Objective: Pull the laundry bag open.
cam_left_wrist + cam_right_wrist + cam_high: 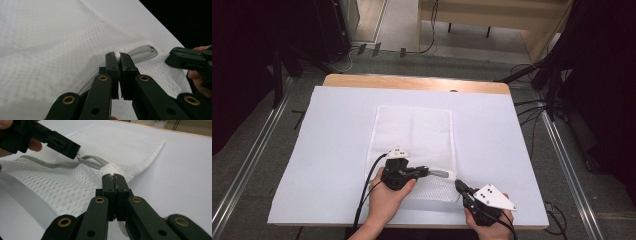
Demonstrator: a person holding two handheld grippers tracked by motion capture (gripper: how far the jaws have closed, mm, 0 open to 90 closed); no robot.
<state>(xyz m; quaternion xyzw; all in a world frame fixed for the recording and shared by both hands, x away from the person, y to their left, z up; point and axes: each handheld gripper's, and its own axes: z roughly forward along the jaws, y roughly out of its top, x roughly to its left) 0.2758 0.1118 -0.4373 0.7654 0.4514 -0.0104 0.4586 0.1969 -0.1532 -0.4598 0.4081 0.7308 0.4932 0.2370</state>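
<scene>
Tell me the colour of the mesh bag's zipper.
Grey zipper on the white mesh bag, clearest in the right gripper view.

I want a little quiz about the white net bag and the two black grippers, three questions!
1. True or false: the left gripper is shut on the white mesh laundry bag near its grey zipper.
2. The right gripper pinches the bag at:
A) the far edge
B) the near right corner
C) the middle
3. Fill in: the bag lies on a ____ sheet covering the wooden table.

Key: 1 true. 2 B. 3 white.
</scene>
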